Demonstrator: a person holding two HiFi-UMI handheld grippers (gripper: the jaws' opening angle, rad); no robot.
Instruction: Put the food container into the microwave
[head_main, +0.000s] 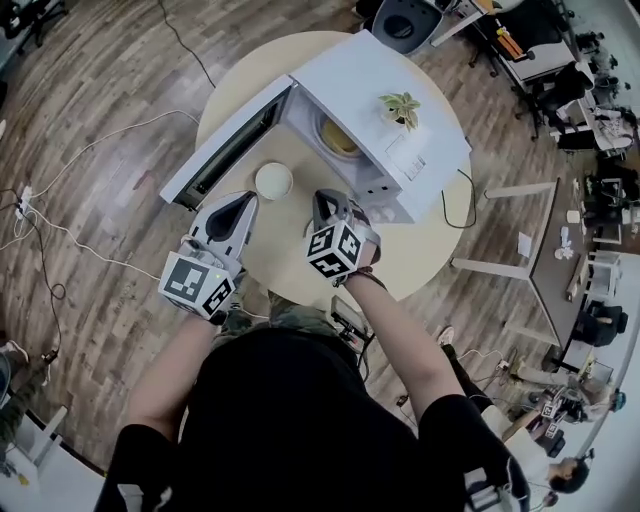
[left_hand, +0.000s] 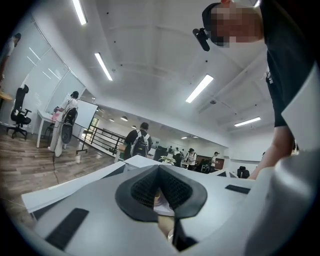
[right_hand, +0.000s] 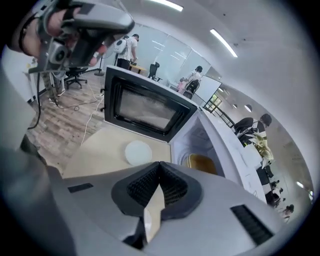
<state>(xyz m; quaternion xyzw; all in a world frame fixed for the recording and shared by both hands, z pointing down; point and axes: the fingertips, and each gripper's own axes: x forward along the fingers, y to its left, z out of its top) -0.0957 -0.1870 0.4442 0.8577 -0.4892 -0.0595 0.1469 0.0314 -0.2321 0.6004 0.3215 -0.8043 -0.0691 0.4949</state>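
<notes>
Amber and round, the food container (head_main: 338, 138) sits inside the white microwave (head_main: 385, 75). Only part of it shows past the edge of the cavity, and whether it has a lid cannot be made out. The microwave's door (head_main: 225, 150) stands wide open toward the left of the head view, and a small potted plant (head_main: 400, 106) is on the roof.

On the round beige surface (head_main: 285, 255), just in front of the opening, lies a white round dish (head_main: 273, 181), apart from both grippers. The right gripper view shows it only as a flat pale disc, too plain to tell lid from plate.

The left gripper (head_main: 243, 200) is near that dish, its jaws clenched tip to tip on nothing. The right gripper (head_main: 325, 197) is close to the microwave's mouth and tilted downward, its jaws likewise pressed together and empty. The left gripper view looks level across the room, so the cavity is hidden from it.
</notes>
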